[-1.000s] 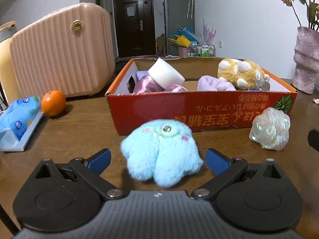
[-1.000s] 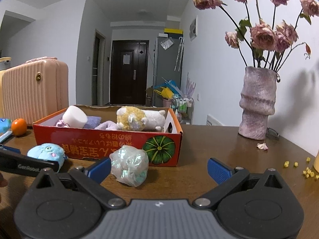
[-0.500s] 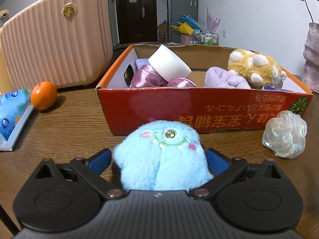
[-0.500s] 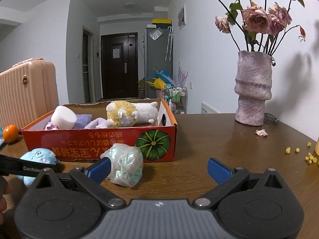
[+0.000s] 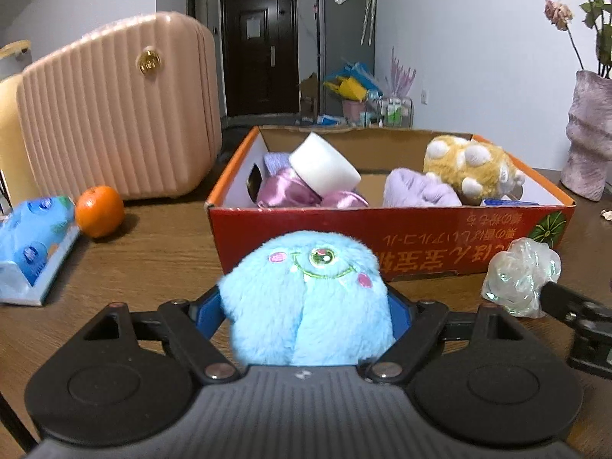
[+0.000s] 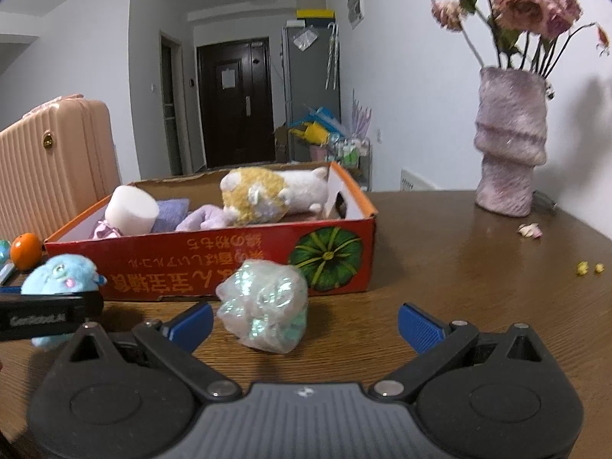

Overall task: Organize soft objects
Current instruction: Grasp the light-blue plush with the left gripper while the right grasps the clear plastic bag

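While the blue plush toy is being pinched between the closed-in fingers of the left gripper, just before the near wall of the red cardboard box, the iridescent scrunchie is being framed, untouched, by the widely spread right gripper on the table; bare tabletop is being left rightward.

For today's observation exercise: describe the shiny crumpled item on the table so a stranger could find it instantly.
Start at the red cardboard box on the wooden table. Just in front of its pumpkin picture lies the iridescent crumpled ball, near the open right gripper. Unlike the furry blue plush nearby, it is translucent and glossy.
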Demonstrator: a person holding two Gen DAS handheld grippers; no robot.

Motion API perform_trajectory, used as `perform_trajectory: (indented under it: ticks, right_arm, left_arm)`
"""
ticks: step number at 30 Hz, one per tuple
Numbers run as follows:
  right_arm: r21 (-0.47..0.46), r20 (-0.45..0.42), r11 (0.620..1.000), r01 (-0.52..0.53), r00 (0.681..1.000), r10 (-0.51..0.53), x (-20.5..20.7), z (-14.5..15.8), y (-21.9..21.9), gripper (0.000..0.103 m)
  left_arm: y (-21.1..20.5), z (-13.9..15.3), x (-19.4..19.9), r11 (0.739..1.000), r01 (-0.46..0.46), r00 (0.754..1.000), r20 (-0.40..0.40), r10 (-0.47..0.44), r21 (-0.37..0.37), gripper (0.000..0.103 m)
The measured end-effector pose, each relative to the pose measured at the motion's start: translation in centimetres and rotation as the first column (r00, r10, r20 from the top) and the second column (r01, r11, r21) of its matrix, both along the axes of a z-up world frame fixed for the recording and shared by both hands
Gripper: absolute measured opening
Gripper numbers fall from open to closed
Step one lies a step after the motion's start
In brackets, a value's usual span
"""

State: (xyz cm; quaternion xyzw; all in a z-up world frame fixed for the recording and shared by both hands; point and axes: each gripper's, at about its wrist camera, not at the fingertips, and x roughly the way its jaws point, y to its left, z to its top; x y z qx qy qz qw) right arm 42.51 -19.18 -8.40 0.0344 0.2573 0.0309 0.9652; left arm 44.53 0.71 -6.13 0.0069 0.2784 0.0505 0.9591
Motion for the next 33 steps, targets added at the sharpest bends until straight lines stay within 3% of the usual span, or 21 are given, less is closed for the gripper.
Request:
perform_trajectory:
  ticks: [16, 22, 24, 33]
  right_arm:
    - [0.059, -0.113, 0.998, 0.028, 0.993, -0.021, 4.8, -1.2, 3.4, 0.102]
    - [0.029, -0.146, 0.999, 0.017, 0.989, -0.013, 5.9, -1.5, 4.3, 0.078]
    - [0.027, -0.151, 0.999, 0.017, 0.988, -0.013, 6.0, -1.6, 4.3, 0.052]
    - [0.054, -0.094, 0.998, 0.015, 0.996, -0.010, 4.5, -0.7, 4.1, 0.044]
  left_arm:
    - [2.9, 0.5, -1.1, 0.998, -0.049, 0.998, 0.038, 0.050, -0.025, 0.083]
    - [3.0, 0.5, -1.1, 0.998, -0.051, 0.998, 0.040, 0.052, -0.030, 0.083]
    - [3.0, 0.5, -1.1, 0.998, -0.054, 0.998, 0.038, 0.055, -0.033, 0.083]
    - [3.2, 0.7, -1.1, 0.997, -0.058, 0.997, 0.043, 0.060, -0.047, 0.083]
